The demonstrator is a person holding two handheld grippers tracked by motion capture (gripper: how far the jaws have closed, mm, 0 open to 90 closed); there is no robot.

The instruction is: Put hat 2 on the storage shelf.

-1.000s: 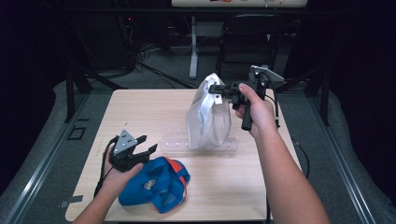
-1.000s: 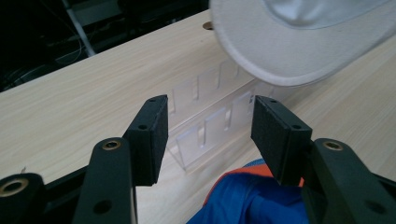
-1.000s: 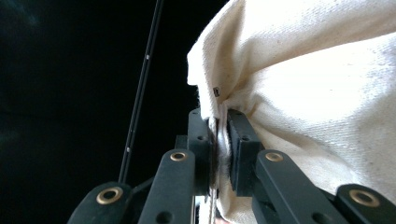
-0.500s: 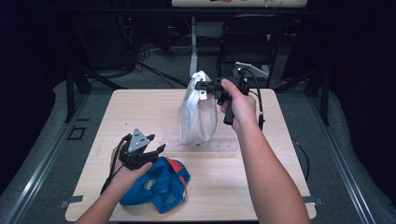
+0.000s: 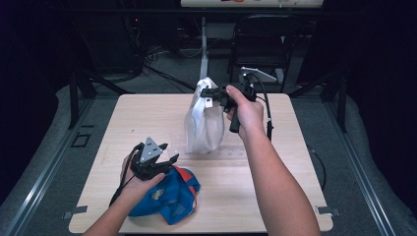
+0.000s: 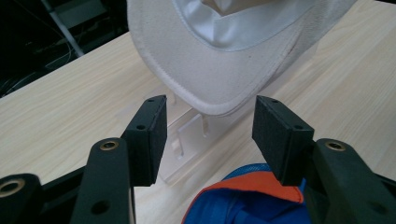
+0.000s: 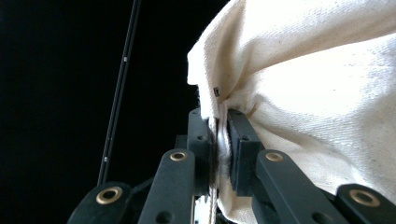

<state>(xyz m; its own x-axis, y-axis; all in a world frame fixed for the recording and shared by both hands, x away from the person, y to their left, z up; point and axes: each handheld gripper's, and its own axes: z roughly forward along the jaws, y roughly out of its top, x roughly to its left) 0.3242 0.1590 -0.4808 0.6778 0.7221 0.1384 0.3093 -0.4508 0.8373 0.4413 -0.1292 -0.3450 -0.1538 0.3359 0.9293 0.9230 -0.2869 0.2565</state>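
1. Change from a second ago: your left tool (image 5: pixel 164 158) has slid a little toward the table's middle and now rests over the near edge of the blue and orange cap (image 5: pixel 169 196). Your right tool (image 5: pixel 209 92) has carried the white cap (image 5: pixel 204 123) leftward across the far half of the table (image 5: pixel 290 162).
2. Left tool, state: jaws spread, nothing between the pads. In the left gripper view the fingers (image 6: pixel 149 135) frame the brim of the white cap (image 6: pixel 210 74), which hangs just ahead of them without touching.
3. Blue and orange cap: lies flat at the near edge of the table, left of middle, directly beneath your left hand (image 5: pixel 140 179); its crown (image 6: pixel 252 200) shows just below the right finger in the left gripper view.
4. Clear plastic stand (image 6: pixel 191 140): sits on the table under the white cap's brim, between the two caps.
5. Right tool (image 7: pixel 218 140), state: jaws pressed together, pinching a fold of the white cap (image 7: pixel 317 93) at its top. The cap hangs upright from that pinch, its lower edge near the table surface.
6. Open room: the right half of the table is bare wood; the left far corner is likewise bare. The table's edges drop to dark floor on all sides.
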